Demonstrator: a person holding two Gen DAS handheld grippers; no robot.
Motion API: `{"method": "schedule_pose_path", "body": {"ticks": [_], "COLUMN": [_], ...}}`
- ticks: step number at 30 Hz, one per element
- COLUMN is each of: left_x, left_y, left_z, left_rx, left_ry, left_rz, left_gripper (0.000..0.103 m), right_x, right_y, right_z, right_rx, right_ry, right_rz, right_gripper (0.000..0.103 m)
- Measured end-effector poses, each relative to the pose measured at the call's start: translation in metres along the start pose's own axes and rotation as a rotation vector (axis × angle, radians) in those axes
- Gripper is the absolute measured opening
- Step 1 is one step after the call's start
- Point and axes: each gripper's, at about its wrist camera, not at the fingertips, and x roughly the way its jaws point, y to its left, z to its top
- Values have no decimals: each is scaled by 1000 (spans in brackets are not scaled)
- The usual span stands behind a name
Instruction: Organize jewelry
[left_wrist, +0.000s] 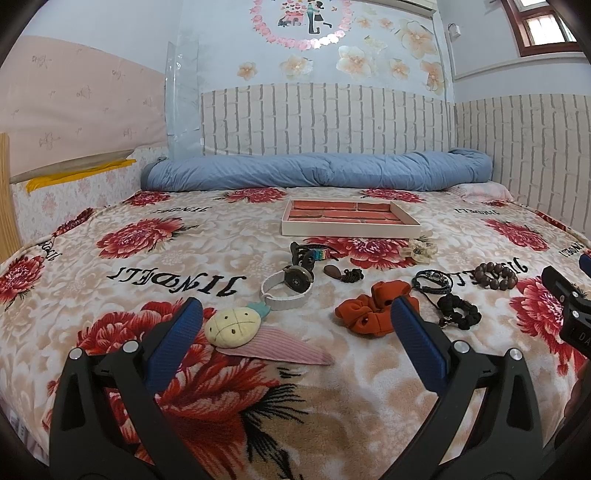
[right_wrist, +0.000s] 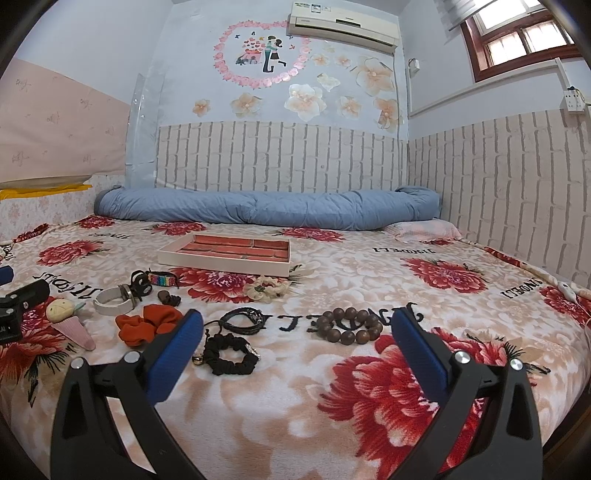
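A shallow white tray (left_wrist: 351, 232) with red compartments lies on the floral blanket; it also shows in the right wrist view (right_wrist: 221, 265). In front of it lie a white watch (left_wrist: 286, 291), a pineapple hair clip (left_wrist: 258, 336), an orange scrunchie (left_wrist: 373, 312), a black scrunchie (right_wrist: 229, 354), black cord bracelets (right_wrist: 242, 316), a wooden bead bracelet (right_wrist: 349, 326), a rainbow bracelet (right_wrist: 162, 277) and a cream flower clip (right_wrist: 267, 288). My left gripper (left_wrist: 297, 319) is open and empty above the pineapple clip and orange scrunchie. My right gripper (right_wrist: 297, 326) is open and empty, near the black scrunchie and beads.
A rolled blue duvet (left_wrist: 317, 171) lies along the brick-pattern headboard behind the tray. A pink pillow (right_wrist: 424, 229) sits at the far right. The bed's right edge (right_wrist: 569, 295) runs beside the wall. The right gripper's body (left_wrist: 569, 306) shows at the left view's right edge.
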Motion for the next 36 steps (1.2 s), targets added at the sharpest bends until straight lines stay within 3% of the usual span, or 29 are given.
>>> {"method": "schedule_pose_path", "body": {"ticks": [13, 26, 36], "left_x": [6, 29, 50], "left_y": [7, 18, 46], "left_z": [-9, -12, 0], "left_rx": [-1, -24, -60], "left_ry": [21, 106, 176], "left_rz": [11, 24, 25], "left_gripper": [98, 98, 98], "right_x": [2, 19, 41], "right_y": [-1, 3, 7], "right_z": [-2, -8, 7], "right_rx": [3, -3, 35], "right_ry": [8, 65, 110], "right_rz": [-2, 17, 8], "right_gripper": [99, 99, 99]}}
